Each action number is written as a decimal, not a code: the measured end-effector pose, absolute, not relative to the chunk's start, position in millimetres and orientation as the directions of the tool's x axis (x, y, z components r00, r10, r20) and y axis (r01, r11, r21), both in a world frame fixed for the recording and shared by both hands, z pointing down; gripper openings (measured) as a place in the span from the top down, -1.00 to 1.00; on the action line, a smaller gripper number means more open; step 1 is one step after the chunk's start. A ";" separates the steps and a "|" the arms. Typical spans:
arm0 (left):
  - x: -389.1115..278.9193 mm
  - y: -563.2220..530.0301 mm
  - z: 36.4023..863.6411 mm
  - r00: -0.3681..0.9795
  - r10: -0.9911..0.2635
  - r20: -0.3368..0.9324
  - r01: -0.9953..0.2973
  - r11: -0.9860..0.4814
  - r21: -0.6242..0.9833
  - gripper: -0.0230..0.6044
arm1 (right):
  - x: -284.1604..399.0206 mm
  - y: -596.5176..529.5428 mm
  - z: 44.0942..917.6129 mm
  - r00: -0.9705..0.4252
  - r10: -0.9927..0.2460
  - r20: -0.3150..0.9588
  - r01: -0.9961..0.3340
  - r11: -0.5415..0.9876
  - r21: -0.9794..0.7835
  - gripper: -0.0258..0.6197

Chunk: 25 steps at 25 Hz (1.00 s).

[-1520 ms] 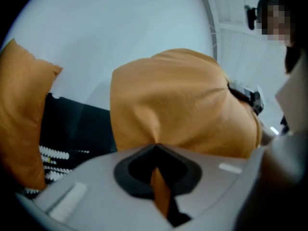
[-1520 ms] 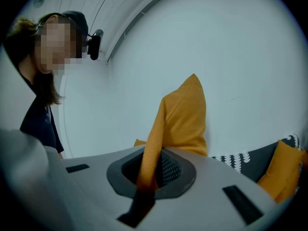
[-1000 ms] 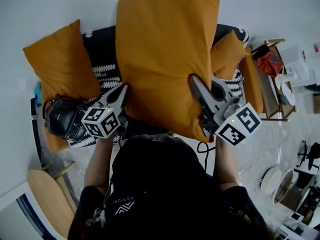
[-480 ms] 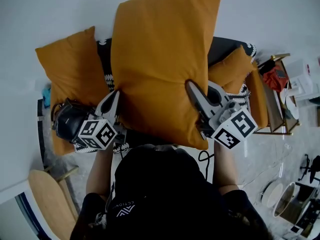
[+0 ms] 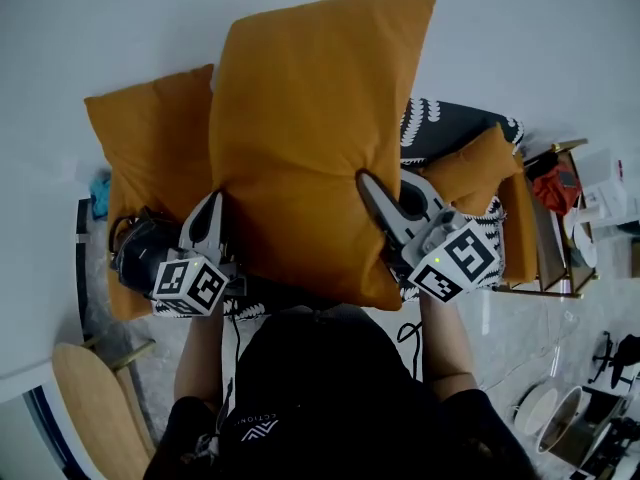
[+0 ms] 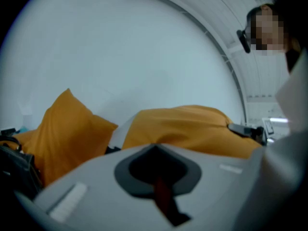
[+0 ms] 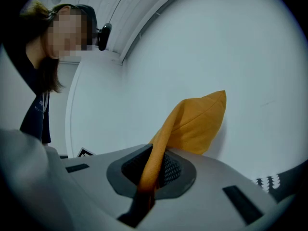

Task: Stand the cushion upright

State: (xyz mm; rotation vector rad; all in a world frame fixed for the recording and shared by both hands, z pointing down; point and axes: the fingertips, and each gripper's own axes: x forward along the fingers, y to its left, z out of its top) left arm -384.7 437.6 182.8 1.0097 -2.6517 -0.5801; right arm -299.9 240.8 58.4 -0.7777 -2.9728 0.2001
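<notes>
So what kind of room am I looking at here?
Probably a living room: a black-and-white patterned seat cover against a white wall, a large orange cushion held up over it with another cushion beside, and a cluttered side table.

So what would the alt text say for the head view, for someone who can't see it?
Seen from above, a person holds a large orange cushion over a patterned seat, with the left gripper and right gripper clamped on either side of it. A second orange cushion sits at the left.
</notes>
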 end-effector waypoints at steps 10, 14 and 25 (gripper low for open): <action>-401.7 409.8 202.6 -0.747 -0.654 0.117 -0.543 0.702 0.462 0.91 | -327.9 207.2 83.5 -0.864 0.501 0.040 0.491 0.859 -0.146 0.89; -404.7 393.5 214.1 -0.743 -0.652 0.149 -0.528 0.709 0.467 0.91 | -335.4 184.2 103.5 -0.874 0.481 0.064 0.464 0.867 -0.182 0.89; -416.8 346.5 277.5 -0.689 -0.664 0.291 -0.494 0.723 0.482 0.91 | -357.5 123.8 186.5 -0.908 0.394 0.146 0.334 0.888 -0.317 0.89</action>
